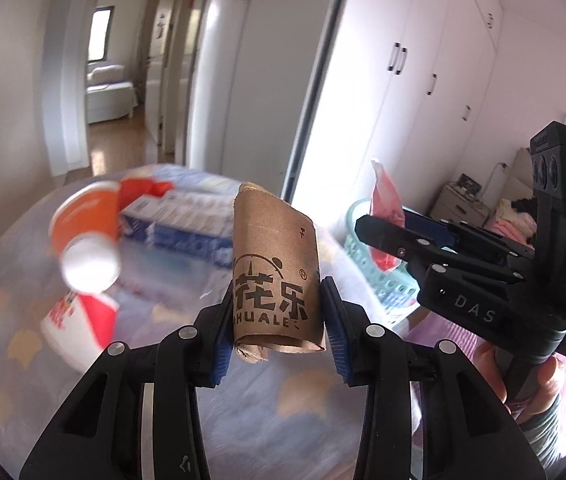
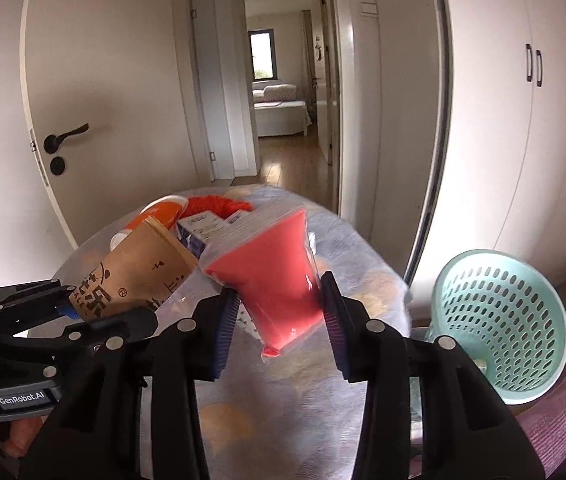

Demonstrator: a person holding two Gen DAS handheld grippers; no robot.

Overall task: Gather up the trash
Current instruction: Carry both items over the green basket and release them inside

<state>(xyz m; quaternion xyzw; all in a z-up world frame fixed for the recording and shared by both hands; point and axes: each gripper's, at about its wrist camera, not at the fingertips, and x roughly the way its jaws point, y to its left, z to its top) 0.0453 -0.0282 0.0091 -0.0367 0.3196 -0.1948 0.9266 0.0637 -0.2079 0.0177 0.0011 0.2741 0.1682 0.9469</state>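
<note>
My left fingers (image 1: 277,308) are clamped on a brown paper bag (image 1: 275,264) printed with dark characters, the blue pads pressing its lower sides so it stands nearly upright between them, clear of the surface (image 1: 243,400). My right fingers (image 2: 281,312) are pinched on a red plastic pouch (image 2: 279,276) at its narrow lower end, its wider top fanning up and away from me; it too hangs free of the surface.

I judge this to be the carrying step: both pieces of trash are lifted and neither is dropped yet. The mint-green perforated basket (image 2: 499,320) stands on the floor just beyond the surface's right edge, beside the white wardrobe (image 2: 543,120), and looks like the place for them. The next move calls for swinging both loads rightward over its rim before letting go, right one first since it is nearer, and keeping the two tools from knocking together.

Other things lie on the surface behind: an orange-and-white container (image 1: 87,232), blurred, and a blue-and-white pack (image 1: 187,220).

Both tools point forward and slightly down, side by side, the left one close at the right one's flank. In the left view, a hand (image 1: 523,364) grips the right tool's handle from below.
</note>
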